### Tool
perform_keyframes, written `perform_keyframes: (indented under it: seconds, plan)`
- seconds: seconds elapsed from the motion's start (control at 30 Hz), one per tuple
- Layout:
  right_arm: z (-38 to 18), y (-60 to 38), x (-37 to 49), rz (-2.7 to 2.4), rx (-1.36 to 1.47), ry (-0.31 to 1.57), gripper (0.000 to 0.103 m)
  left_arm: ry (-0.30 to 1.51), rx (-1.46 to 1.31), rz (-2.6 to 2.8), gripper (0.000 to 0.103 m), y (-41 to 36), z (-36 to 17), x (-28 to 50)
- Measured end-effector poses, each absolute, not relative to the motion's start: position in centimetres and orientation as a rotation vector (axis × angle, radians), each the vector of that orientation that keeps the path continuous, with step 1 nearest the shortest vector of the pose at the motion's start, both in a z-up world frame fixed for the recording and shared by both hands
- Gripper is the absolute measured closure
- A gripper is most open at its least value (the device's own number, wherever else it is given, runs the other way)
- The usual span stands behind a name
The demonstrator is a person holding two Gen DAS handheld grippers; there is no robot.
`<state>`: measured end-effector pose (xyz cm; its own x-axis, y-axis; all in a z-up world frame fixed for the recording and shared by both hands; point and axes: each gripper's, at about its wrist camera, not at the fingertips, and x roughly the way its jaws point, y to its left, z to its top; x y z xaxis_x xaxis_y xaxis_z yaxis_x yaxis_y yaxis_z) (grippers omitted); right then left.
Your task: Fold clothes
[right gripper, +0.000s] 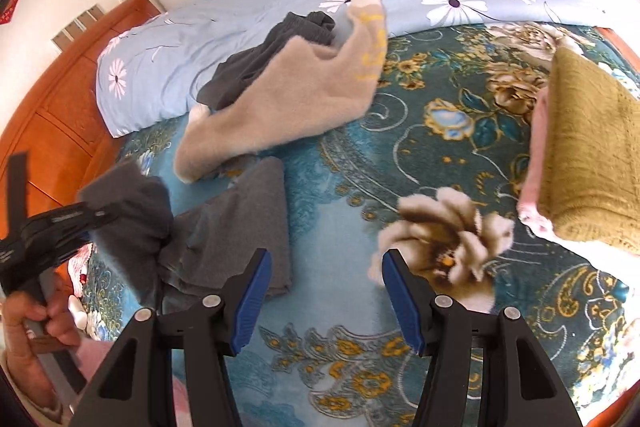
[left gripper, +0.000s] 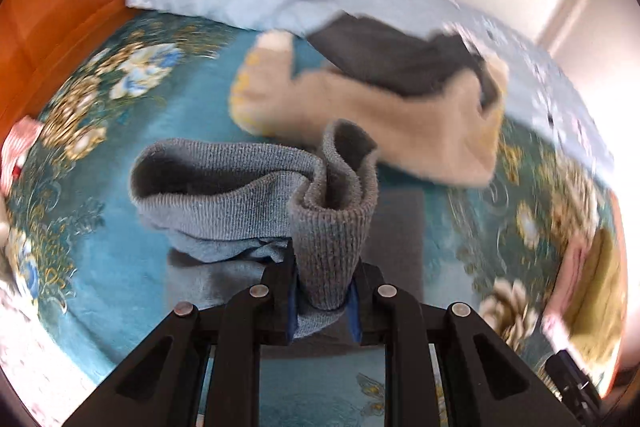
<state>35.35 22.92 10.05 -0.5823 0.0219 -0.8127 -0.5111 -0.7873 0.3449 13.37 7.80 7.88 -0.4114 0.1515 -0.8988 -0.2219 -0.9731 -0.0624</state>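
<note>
My left gripper [left gripper: 323, 291] is shut on a grey knit garment [left gripper: 248, 183], its ribbed edge bunched between the jaws and lifted off the bed. In the right wrist view the same left gripper [right gripper: 96, 217] holds the grey garment [right gripper: 240, 219] at the left, the rest trailing onto the teal floral blanket [right gripper: 400, 155]. My right gripper [right gripper: 326, 291] is open and empty above the blanket, to the right of the grey garment. A beige fleece garment [right gripper: 288, 99] and a dark grey garment [right gripper: 276, 47] lie unfolded farther back.
A folded stack with an olive towel [right gripper: 592, 163] on pink cloth sits at the right. A light blue daisy quilt [right gripper: 248, 11] lies along the back. The orange wooden headboard [right gripper: 52, 115] is at the left. White wardrobe doors stand behind the bed.
</note>
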Motion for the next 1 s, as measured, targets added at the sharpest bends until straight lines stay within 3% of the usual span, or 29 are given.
perform_keyframes:
  seconds: [0.13, 0.23, 0.3, 0.37, 0.43, 0.7, 0.9, 1.0]
  plan:
    - [8.2, 24.1, 36.3, 2.378, -1.268, 0.835, 0.042, 0.297, -1.611, 2.355, 0.082, 12.0, 4.0, 14.2]
    - [6.6, 25.4, 36.4, 2.337, -1.299, 0.871, 0.042, 0.349, -1.681, 2.286, 0.081, 12.7, 1.6, 14.0]
    - [5.6, 26.2, 36.0, 2.31, -1.314, 0.905, 0.042, 0.333, -1.706, 2.247, 0.076, 12.6, 1.1, 13.9]
    - [4.7, 26.5, 35.3, 2.296, -1.339, 0.939, 0.042, 0.274, -1.716, 2.204, 0.062, 12.3, 1.3, 13.9]
    - [4.0, 26.7, 34.5, 2.289, -1.363, 0.97, 0.042, 0.185, -1.714, 2.166, 0.053, 11.7, 2.0, 14.0]
    - [4.5, 25.9, 29.4, 2.433, -1.367, 1.045, 0.042, -0.427, -1.565, 2.188, 0.041, 2.5, 6.9, 12.5]
    - [4.2, 20.4, 23.5, 2.658, -1.55, 1.06, 0.039, -0.732, -1.811, 2.368, 0.041, -5.4, 2.4, 10.1]
    - [3.5, 19.0, 20.1, 2.694, -1.602, 0.997, 0.039, -1.006, -1.851, 2.274, 0.041, -7.6, 0.1, 10.2]
